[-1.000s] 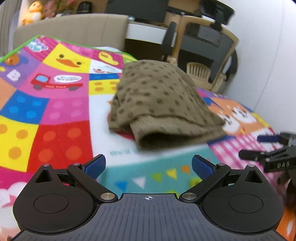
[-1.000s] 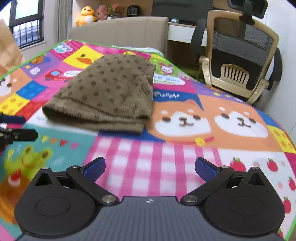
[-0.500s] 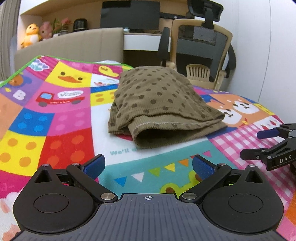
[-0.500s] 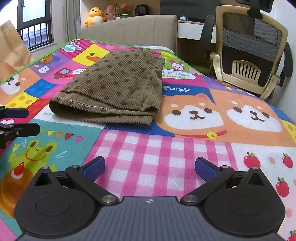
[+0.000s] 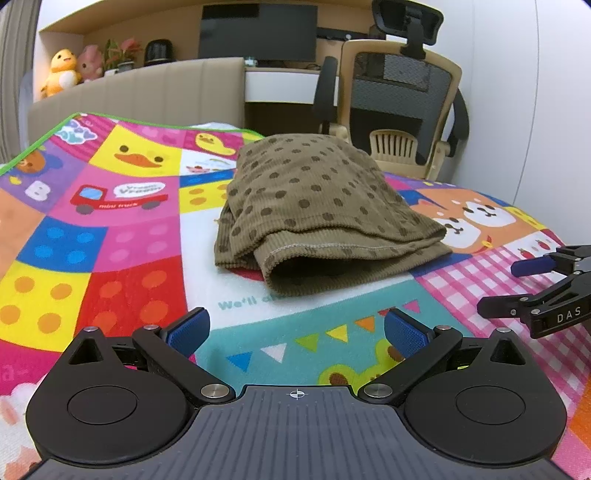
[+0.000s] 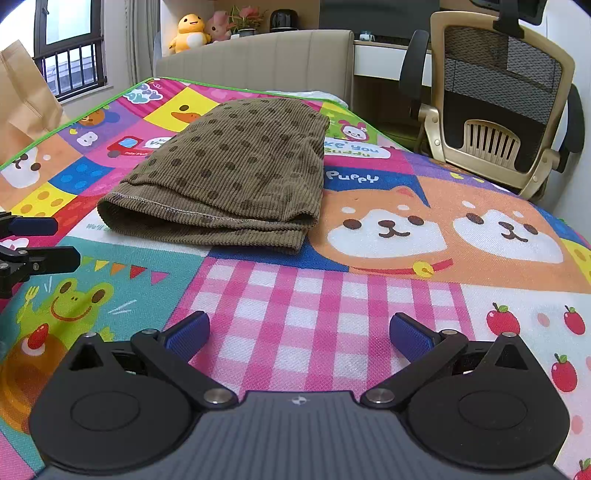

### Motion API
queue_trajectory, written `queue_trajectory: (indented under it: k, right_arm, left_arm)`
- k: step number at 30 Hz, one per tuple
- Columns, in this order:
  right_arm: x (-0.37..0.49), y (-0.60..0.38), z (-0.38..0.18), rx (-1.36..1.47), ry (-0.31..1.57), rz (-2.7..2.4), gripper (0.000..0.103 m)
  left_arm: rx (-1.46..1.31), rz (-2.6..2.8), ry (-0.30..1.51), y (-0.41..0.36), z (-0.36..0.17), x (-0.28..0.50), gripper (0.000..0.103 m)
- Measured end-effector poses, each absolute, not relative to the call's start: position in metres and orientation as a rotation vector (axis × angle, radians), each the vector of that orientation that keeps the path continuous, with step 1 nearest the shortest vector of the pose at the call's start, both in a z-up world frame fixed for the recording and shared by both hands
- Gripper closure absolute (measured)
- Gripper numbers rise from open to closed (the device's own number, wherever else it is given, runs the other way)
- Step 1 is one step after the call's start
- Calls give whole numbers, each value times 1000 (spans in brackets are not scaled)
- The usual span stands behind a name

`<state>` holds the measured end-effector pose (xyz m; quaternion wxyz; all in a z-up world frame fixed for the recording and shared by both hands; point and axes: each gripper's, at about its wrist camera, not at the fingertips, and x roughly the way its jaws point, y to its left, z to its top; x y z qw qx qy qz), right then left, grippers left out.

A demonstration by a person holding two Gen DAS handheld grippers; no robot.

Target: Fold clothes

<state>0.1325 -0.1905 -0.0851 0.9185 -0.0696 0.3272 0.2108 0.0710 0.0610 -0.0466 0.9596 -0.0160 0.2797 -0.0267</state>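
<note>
A brown dotted corduroy garment (image 5: pixel 314 206) lies folded in a compact stack on the colourful cartoon mat (image 5: pixel 110 240); it also shows in the right wrist view (image 6: pixel 236 173). My left gripper (image 5: pixel 295 330) is open and empty, a short way in front of the garment's near folded edge. My right gripper (image 6: pixel 295 334) is open and empty over the pink checked patch, to the right of the garment. Each gripper shows at the edge of the other's view: the right one (image 5: pixel 517 291) and the left one (image 6: pixel 51 240).
A beige headboard (image 6: pixel 266 59) stands beyond the mat. An office chair (image 6: pixel 506 99) and a desk stand at the back right. A brown paper bag (image 6: pixel 22 103) is at the left, plush toys (image 6: pixel 192 31) on the shelf behind.
Both grippers have drawn back a little from the garment and levelled out. The garment lies as before, folded and untouched.
</note>
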Motion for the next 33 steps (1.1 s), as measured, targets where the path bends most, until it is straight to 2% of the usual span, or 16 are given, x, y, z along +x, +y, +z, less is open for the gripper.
queue_trajectory:
  k: [33]
  right_arm:
    - [132,-190,-85,-147,672,428,0]
  left_arm:
    - [-84,-67,602,66,-49,76,0]
